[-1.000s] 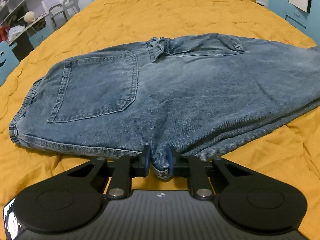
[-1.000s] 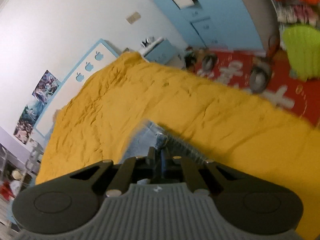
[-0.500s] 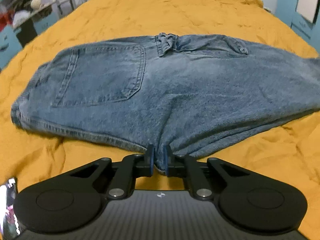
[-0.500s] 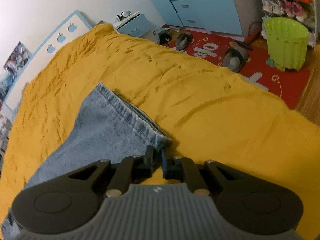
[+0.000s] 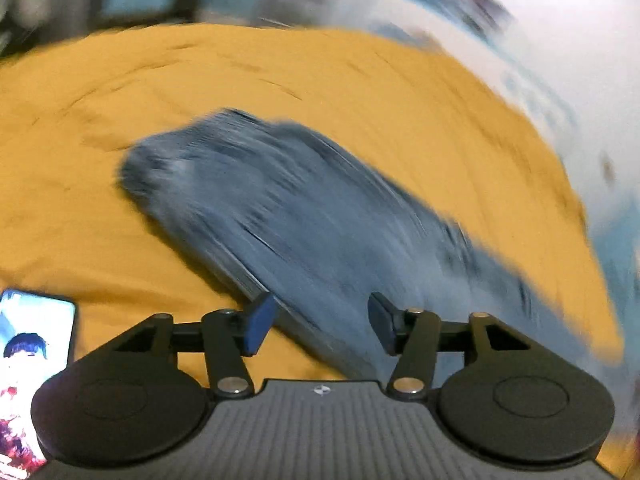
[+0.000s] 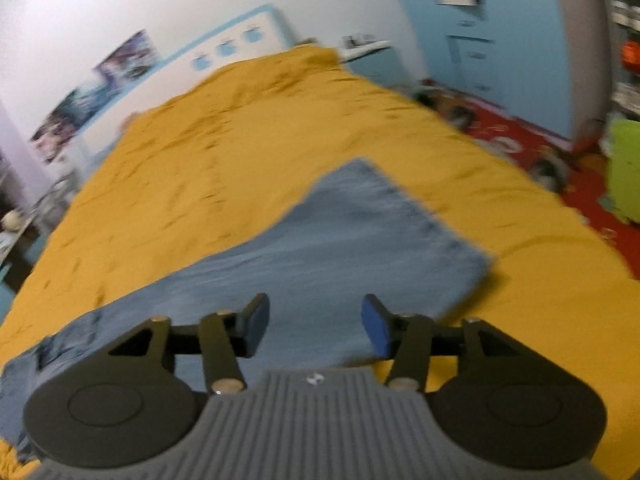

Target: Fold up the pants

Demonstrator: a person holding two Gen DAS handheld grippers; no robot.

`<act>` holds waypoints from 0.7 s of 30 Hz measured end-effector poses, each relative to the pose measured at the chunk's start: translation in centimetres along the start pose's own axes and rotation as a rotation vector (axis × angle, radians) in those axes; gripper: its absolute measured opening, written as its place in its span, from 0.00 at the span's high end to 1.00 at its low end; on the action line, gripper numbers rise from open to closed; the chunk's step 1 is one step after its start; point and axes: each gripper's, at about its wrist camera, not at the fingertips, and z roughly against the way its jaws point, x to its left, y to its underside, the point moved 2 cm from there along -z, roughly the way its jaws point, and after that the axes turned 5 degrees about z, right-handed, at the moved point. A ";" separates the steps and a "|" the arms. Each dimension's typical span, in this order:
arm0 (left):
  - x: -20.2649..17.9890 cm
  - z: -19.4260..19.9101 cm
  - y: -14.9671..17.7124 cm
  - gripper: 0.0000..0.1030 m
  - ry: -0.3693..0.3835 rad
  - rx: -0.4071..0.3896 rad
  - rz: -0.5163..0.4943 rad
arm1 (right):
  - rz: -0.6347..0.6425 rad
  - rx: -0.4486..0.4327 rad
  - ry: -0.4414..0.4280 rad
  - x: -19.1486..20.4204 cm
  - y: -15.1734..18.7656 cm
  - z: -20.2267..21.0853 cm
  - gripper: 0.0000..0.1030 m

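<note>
Blue denim pants (image 5: 304, 216) lie flat on the yellow bedspread (image 5: 280, 76), smeared by motion blur in the left wrist view. My left gripper (image 5: 320, 326) hovers over their near edge, its jaws opening, and the pads press on nothing. In the right wrist view the pants' leg (image 6: 360, 236) stretches away, its hem end pointing toward the far right of the bed (image 6: 248, 128). My right gripper (image 6: 316, 326) hangs above the leg, jaws opening too, with only cloth below them.
A phone (image 5: 28, 376) with a lit screen lies on the bedspread at the lower left. Right of the bed are a red rug (image 6: 532, 140), shoes, a green basket (image 6: 624, 168) and blue cupboards (image 6: 504, 28). Posters hang on the far wall.
Both grippers have let go of the denim and spread their jaws. The left one has rolled and swung aside, so the pants look tilted. The right one has pulled back over the leg.
</note>
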 end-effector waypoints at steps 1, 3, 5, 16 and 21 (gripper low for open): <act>1.2 -0.5 -0.9 0.33 0.002 -0.014 0.075 | 0.014 0.005 -0.020 1.0 0.2 -0.3 0.44; 3.6 -1.8 -2.6 0.31 -0.019 -0.038 0.213 | 0.037 0.020 -0.047 3.1 0.8 -1.2 0.44; 6.3 -3.1 -3.8 0.31 -0.048 -0.054 0.336 | 0.050 0.037 -0.059 4.7 1.4 -2.3 0.44; 10.4 -7.8 -4.9 0.67 -0.046 -0.124 0.578 | 0.128 0.092 -0.098 10.4 4.1 -5.3 0.44; 5.2 -5.1 -5.1 0.78 -0.063 -0.275 0.355 | 0.154 0.092 -0.115 11.5 4.3 -5.2 0.44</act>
